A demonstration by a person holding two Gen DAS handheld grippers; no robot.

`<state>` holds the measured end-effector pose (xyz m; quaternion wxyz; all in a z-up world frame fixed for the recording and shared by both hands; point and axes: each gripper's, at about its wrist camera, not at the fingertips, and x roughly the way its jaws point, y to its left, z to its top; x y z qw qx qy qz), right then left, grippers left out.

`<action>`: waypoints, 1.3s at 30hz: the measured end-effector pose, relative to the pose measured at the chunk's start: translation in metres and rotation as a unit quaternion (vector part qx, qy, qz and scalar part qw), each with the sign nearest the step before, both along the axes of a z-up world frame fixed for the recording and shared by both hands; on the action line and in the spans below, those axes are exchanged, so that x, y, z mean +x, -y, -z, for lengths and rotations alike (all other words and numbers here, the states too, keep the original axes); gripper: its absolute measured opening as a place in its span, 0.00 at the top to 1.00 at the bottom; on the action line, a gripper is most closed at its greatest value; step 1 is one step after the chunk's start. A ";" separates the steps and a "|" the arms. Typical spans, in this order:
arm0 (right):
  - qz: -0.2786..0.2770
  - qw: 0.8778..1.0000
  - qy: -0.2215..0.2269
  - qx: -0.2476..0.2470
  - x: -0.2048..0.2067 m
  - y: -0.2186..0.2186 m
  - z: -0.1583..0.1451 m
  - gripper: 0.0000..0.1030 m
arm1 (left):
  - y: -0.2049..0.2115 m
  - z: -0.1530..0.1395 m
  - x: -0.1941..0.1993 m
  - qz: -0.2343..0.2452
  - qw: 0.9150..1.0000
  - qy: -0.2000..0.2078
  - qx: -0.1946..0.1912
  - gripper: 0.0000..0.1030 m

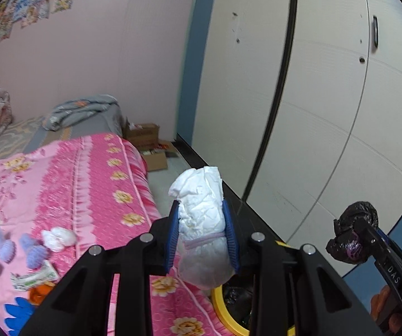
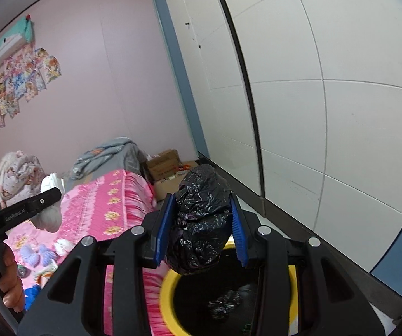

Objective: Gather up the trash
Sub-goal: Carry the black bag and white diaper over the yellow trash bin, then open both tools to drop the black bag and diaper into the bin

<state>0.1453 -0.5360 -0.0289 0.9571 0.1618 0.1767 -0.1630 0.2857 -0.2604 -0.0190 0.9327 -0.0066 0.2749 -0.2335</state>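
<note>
- On the bed (image 1: 69, 184), far left, loose items lie uncollected: two lilac fluffy pieces (image 1: 19, 245), one white wad (image 1: 59, 238), one wrapper (image 1: 34, 275).
- The left claw (image 1: 202, 233) is clamped on one rolled white bundle (image 1: 203, 224), long axis upright, with the yellow-rimmed bin (image 1: 220, 302) just below and to its right.
- The right claw (image 2: 199, 226) grips one crumpled black bag (image 2: 201, 218) directly over that bin's opening, so it is likely nearer to dropping.

pink floral bed (image 1: 94, 184) bearing socks (image 1: 33, 249), wrappers (image 1: 34, 275)
</note>
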 end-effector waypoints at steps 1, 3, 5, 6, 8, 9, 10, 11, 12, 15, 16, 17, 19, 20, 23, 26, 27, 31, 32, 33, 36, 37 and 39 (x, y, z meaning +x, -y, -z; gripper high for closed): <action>0.004 1.000 -0.005 0.000 0.001 0.005 0.006 0.65 | 0.007 0.007 0.003 0.005 1.000 -0.005 0.005 0.73; 0.007 1.000 -0.013 0.001 0.004 0.008 0.015 0.65 | 0.018 0.019 0.008 0.014 1.000 -0.015 0.010 0.73; 0.012 1.000 -0.023 0.002 0.008 0.012 0.026 0.65 | 0.028 0.033 0.014 0.023 0.999 -0.028 0.016 0.73; 0.014 1.000 -0.027 0.003 0.008 0.012 0.031 0.65 | 0.032 0.038 0.016 0.027 0.999 -0.033 0.018 0.73; 0.018 0.999 -0.038 0.004 0.014 0.019 0.042 0.65 | 0.043 0.052 0.021 0.035 0.998 -0.046 0.023 0.73; 0.019 0.999 -0.043 0.005 0.016 0.022 0.047 0.65 | 0.047 0.056 0.022 0.038 0.998 -0.050 0.026 0.73; 0.020 0.999 -0.048 0.006 0.017 0.026 0.054 0.64 | 0.052 0.063 0.024 0.041 0.997 -0.054 0.030 0.73; 0.021 0.998 -0.053 0.008 0.018 0.028 0.060 0.64 | 0.057 0.070 0.027 0.043 0.997 -0.061 0.035 0.73; 0.021 0.998 -0.058 0.010 0.020 0.030 0.064 0.64 | 0.061 0.076 0.028 0.046 0.996 -0.066 0.037 0.73; 0.024 0.997 -0.074 0.017 0.025 0.036 0.083 0.64 | 0.072 0.089 0.032 0.053 0.995 -0.076 0.046 0.73; 0.025 0.996 -0.078 0.019 0.026 0.037 0.087 0.64 | 0.076 0.095 0.032 0.055 0.994 -0.079 0.052 0.73; 0.026 0.996 -0.084 0.023 0.027 0.039 0.093 0.64 | 0.080 0.100 0.033 0.058 0.993 -0.082 0.058 0.73; 0.028 0.995 -0.094 0.028 0.028 0.041 0.102 0.64 | 0.086 0.110 0.034 0.063 0.992 -0.092 0.065 0.73; 0.029 0.994 -0.099 0.030 0.029 0.042 0.107 0.64 | 0.088 0.114 0.035 0.064 0.991 -0.094 0.067 0.73; 0.032 0.992 -0.113 0.034 0.030 0.046 0.121 0.64 | 0.097 0.126 0.036 0.074 0.989 -0.104 0.075 0.72; 0.038 0.991 -0.126 0.030 0.030 0.048 0.130 0.64 | 0.105 0.135 0.036 0.085 0.987 -0.112 0.081 0.72; 0.039 0.990 -0.131 0.031 0.031 0.049 0.134 0.64 | 0.108 0.137 0.034 0.088 0.986 -0.113 0.083 0.72; 0.040 0.989 -0.141 0.035 0.031 0.051 0.143 0.64 | 0.116 0.143 0.033 0.097 0.984 -0.119 0.086 0.72; 0.040 0.988 -0.143 0.037 0.031 0.052 0.145 0.62 | 0.118 0.144 0.032 0.098 0.984 -0.120 0.086 0.72; 0.040 0.988 -0.143 0.038 0.031 0.053 0.146 0.61 | 0.119 0.144 0.032 0.098 0.984 -0.120 0.086 0.72; 0.044 0.988 -0.140 0.040 0.028 0.055 0.146 0.58 | 0.121 0.143 0.033 0.101 0.984 -0.122 0.082 0.70; 0.043 0.989 -0.138 0.043 0.028 0.055 0.146 0.58 | 0.121 0.142 0.033 0.103 0.984 -0.122 0.081 0.69; 0.044 0.989 -0.136 0.043 0.022 0.055 0.143 0.54 | 0.122 0.140 0.032 0.106 0.984 -0.118 0.080 0.59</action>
